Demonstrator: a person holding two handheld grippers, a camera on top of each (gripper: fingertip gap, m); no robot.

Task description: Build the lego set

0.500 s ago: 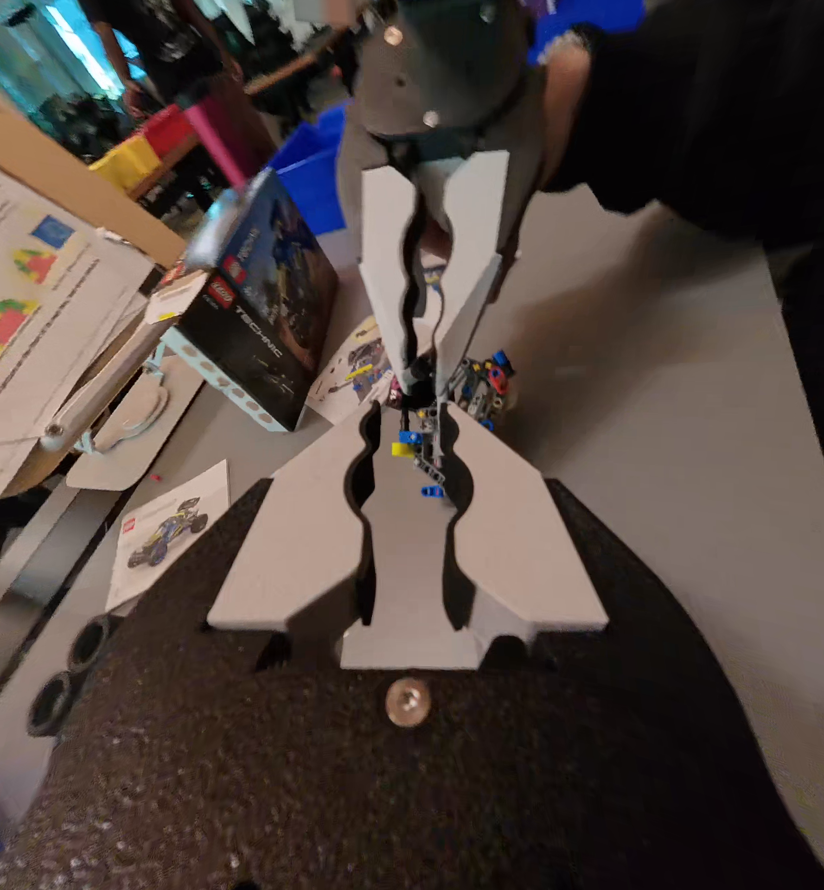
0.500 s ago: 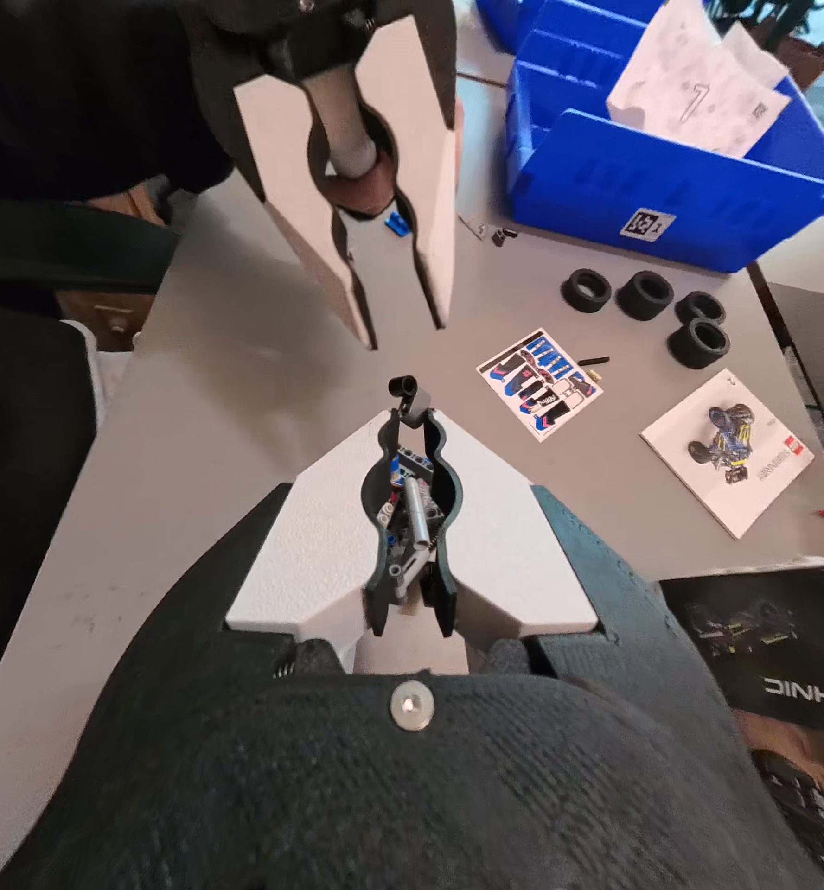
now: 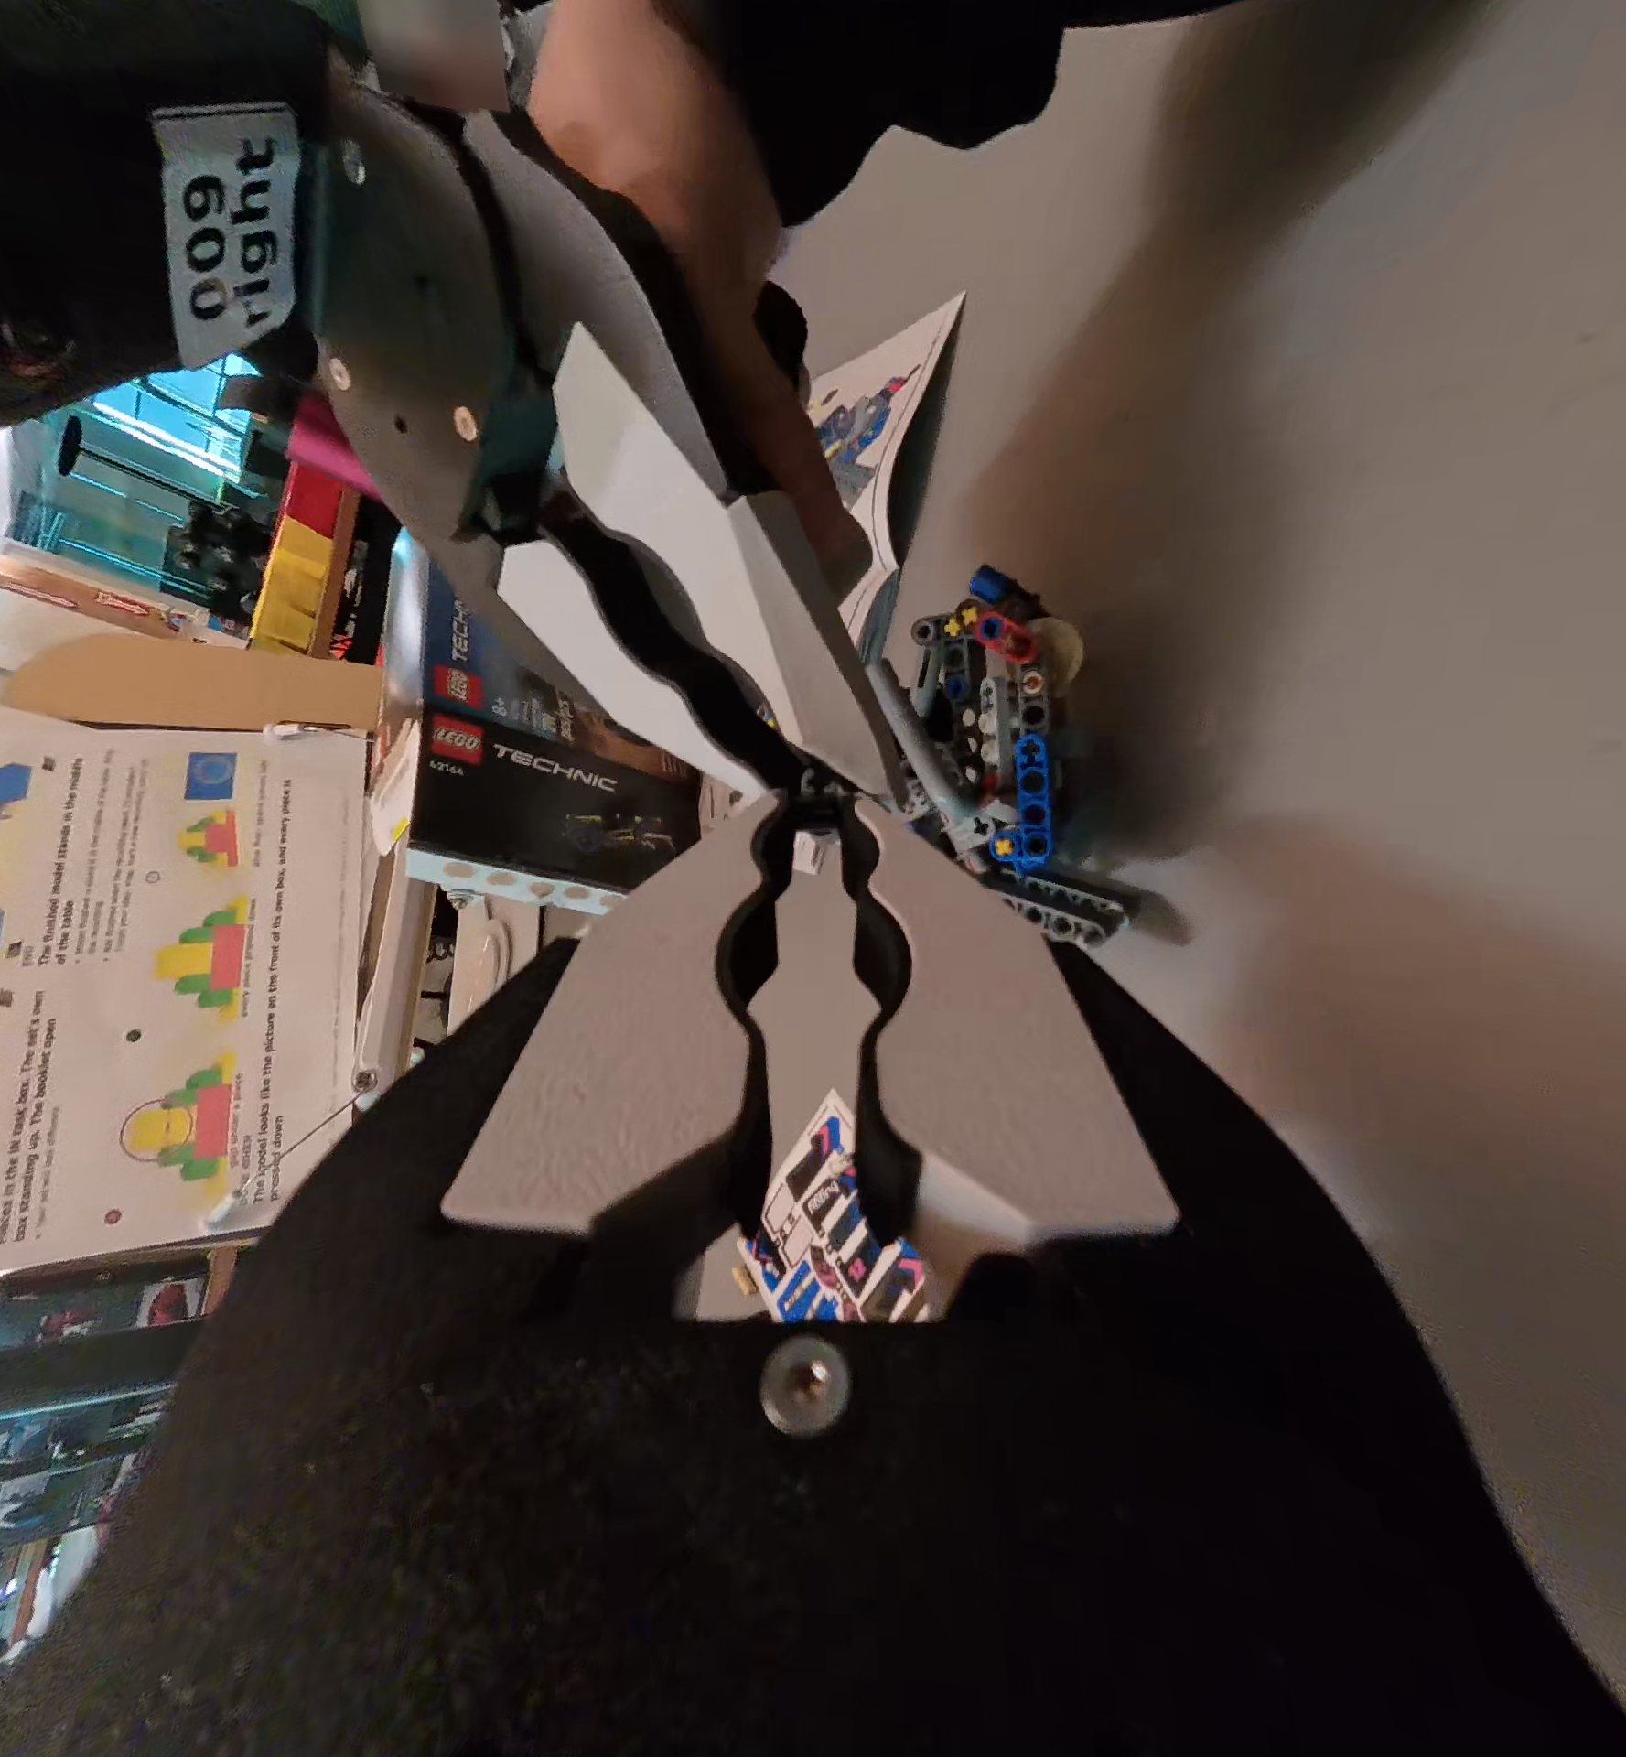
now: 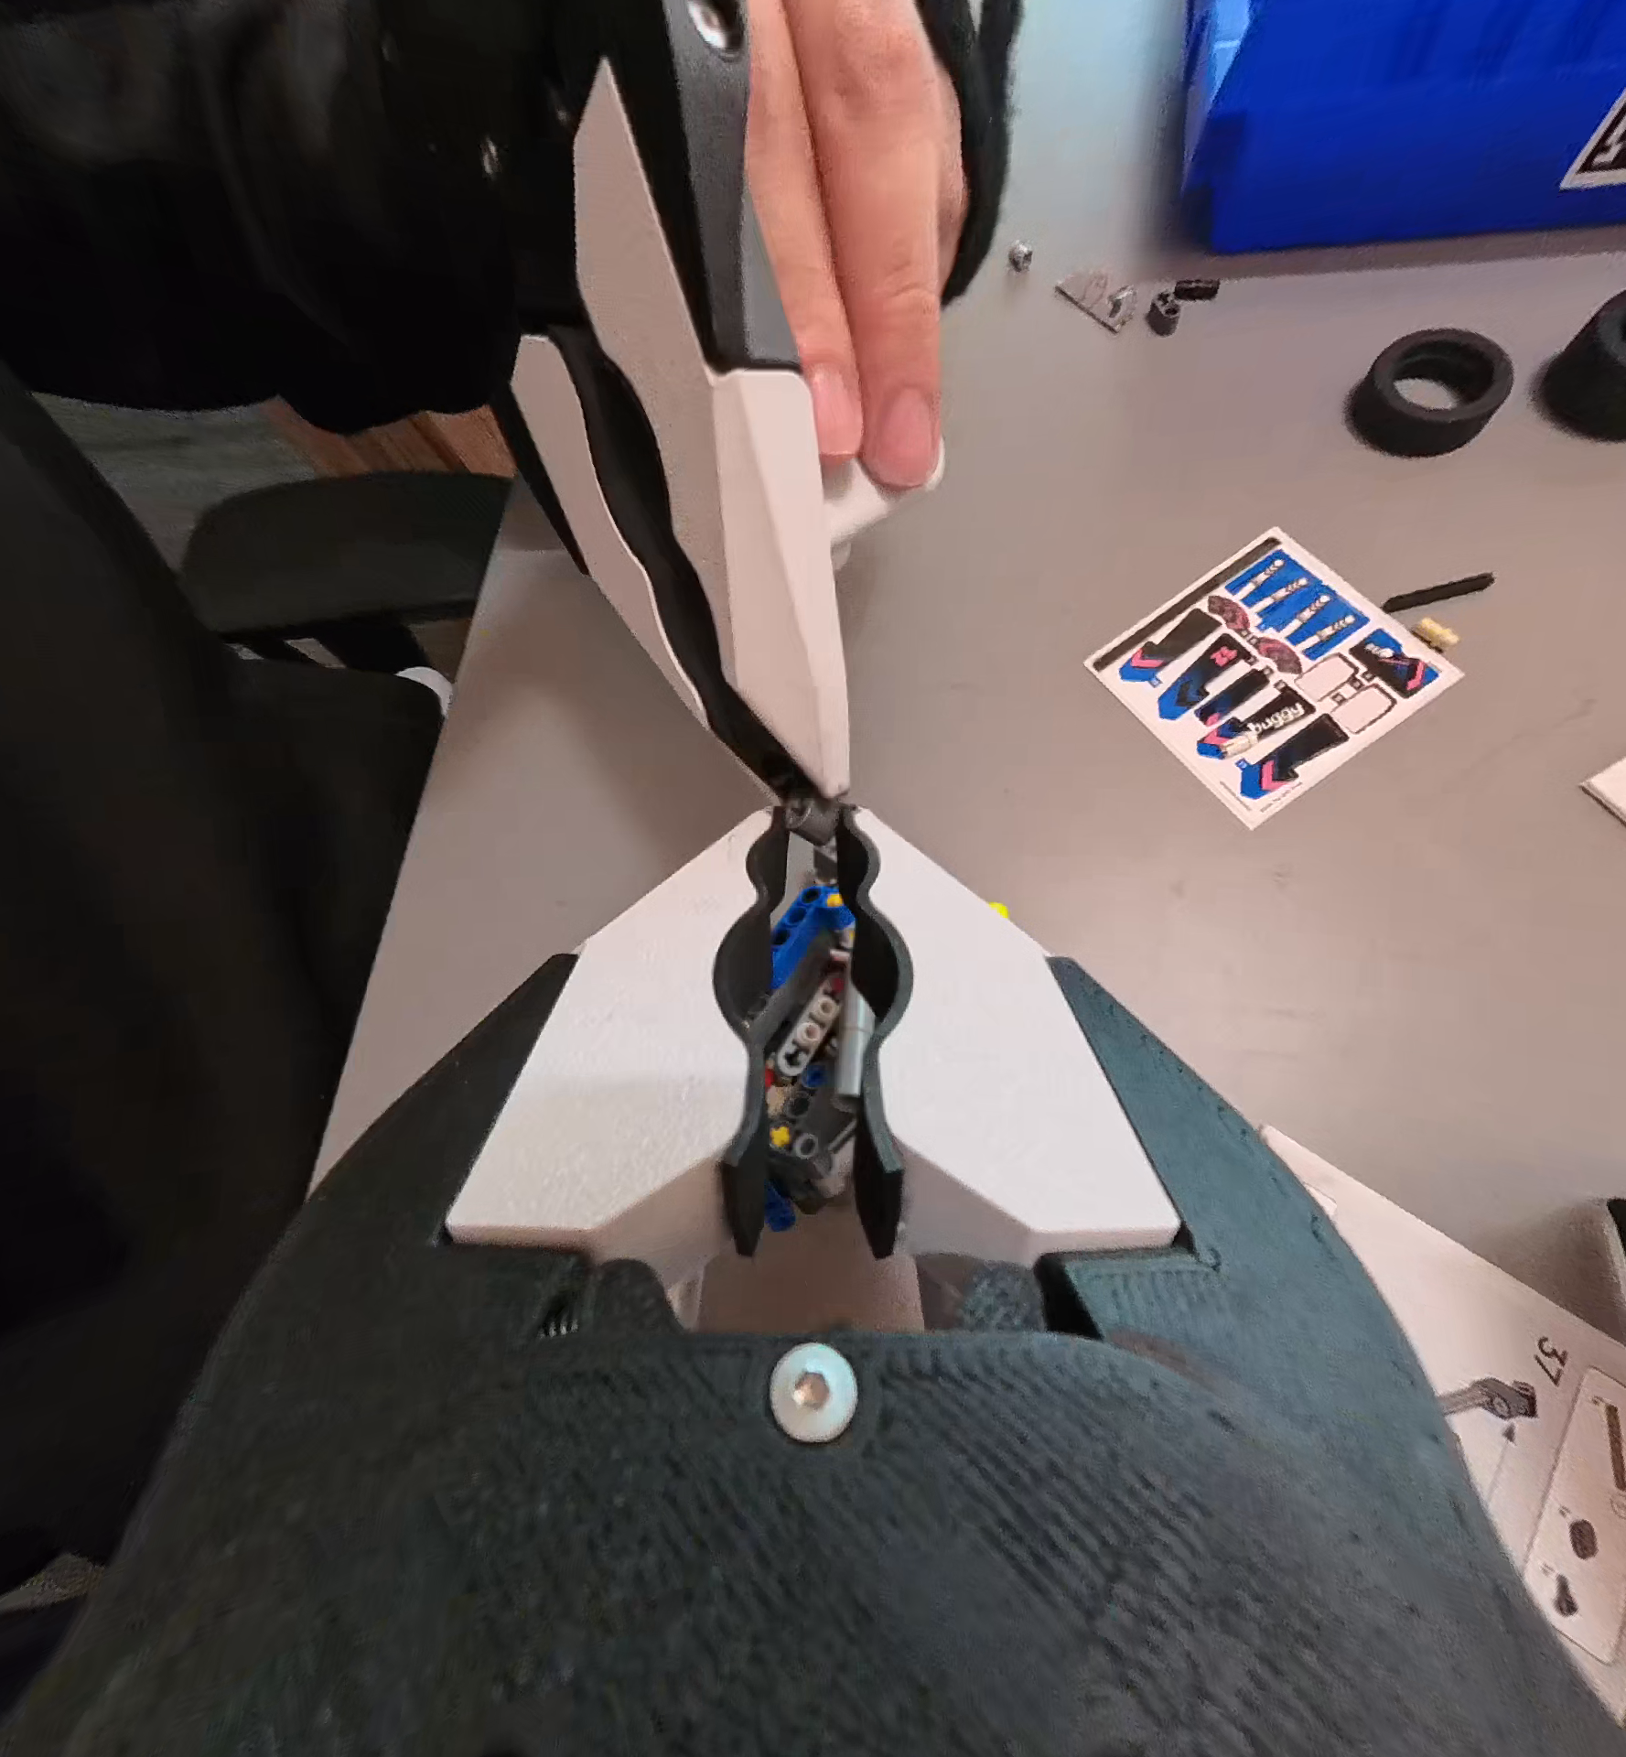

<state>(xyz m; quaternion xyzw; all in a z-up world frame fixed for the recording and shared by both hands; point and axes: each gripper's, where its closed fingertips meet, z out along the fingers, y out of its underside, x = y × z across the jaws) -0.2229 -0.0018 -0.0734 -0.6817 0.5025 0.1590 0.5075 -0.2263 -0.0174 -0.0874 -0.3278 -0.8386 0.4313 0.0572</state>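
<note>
1. The right gripper (image 4: 813, 822) is clamping a small dark grey connector piece (image 4: 816, 816) at its fingertips. The piece sits at the top of a toy-brick assembly (image 4: 809, 1036) of grey, black and blue beams that is hanging down between the black pads. This grip seems meant to steady the assembly in the air.
2. The left gripper (image 3: 813, 820) is meeting the right gripper tip to tip, its jaws drawn together on the same connector piece (image 3: 818, 808), so both tools are pinching one small part from opposite ends. This looks like a way to seat or work the piece while the model is braced.
3. In the left wrist view the assembly (image 3: 1004, 742) is showing behind the right gripper's fingers, above the grey table (image 3: 1360, 475).
4. The right gripper is pointing forward and slightly down. The left one is coming in steeply from above, with the person's fingers (image 4: 875, 285) lying along its side.
5. Lying nearby: a sticker sheet (image 4: 1270, 675), black tyres (image 4: 1431, 390), a blue bin (image 4: 1417, 124), and the set's box (image 3: 543, 789).
</note>
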